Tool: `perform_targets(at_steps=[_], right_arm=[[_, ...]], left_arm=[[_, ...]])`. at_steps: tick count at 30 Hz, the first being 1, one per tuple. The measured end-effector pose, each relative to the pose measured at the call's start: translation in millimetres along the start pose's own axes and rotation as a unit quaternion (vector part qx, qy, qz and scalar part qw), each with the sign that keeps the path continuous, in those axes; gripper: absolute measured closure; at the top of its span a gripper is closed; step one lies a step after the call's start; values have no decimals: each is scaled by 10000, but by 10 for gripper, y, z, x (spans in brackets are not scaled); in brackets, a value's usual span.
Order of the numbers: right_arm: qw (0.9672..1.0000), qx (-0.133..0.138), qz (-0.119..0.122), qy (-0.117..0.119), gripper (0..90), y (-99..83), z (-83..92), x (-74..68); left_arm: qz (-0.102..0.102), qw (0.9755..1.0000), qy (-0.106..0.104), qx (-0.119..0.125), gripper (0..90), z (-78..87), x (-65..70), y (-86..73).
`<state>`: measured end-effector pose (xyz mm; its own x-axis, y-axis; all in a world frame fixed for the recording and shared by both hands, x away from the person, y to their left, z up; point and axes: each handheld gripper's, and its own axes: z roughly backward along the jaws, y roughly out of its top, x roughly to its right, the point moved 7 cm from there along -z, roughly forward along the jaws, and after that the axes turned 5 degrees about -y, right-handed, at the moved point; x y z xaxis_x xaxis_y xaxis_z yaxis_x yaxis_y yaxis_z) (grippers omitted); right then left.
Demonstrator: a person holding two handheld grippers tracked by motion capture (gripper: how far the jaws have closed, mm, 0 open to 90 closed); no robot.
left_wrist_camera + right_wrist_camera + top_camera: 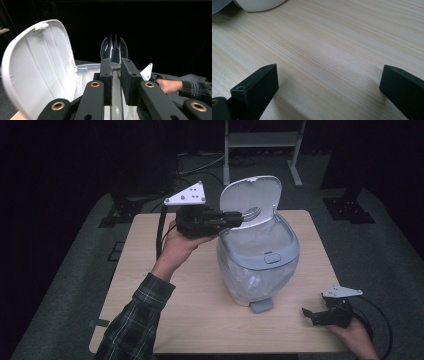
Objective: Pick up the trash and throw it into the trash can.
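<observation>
A white pedal bin with a clear liner stands mid-table, its lid swung up and open. My left gripper reaches in level from the left at the bin's mouth. It is shut on a clear plastic fork. In the left gripper view the fork's tined head sticks up past the left gripper, with the lid to the left. My right gripper rests low at the table's near right corner. In its own view the right gripper is open over bare wood.
The bin's grey pedal points toward the near edge of the wooden table. A metal stand rises behind the table. In the left gripper view, the other hand lies at the right.
</observation>
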<state>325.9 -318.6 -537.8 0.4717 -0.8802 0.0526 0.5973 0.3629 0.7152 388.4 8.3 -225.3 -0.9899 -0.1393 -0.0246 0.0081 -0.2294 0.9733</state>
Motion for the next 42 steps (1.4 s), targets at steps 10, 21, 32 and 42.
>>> perform_targets(at_steps=[10,21,32,42], right_arm=[[10000,-1,-1,1,9,0,0,0],[10000,1,-7,-1,9,1,0,0],[10000,2,1,5,10,1,0,-2],[10000,2,2,8,9,1,0,-3]], left_arm=[[-3,10000,-64,42,797,-235,-69,65],[17,9998,-213,11,797,-520,-107,75],[52,9996,-282,-74,795,-741,-166,28],[-13,9993,-365,-96,748,-765,-140,31]])
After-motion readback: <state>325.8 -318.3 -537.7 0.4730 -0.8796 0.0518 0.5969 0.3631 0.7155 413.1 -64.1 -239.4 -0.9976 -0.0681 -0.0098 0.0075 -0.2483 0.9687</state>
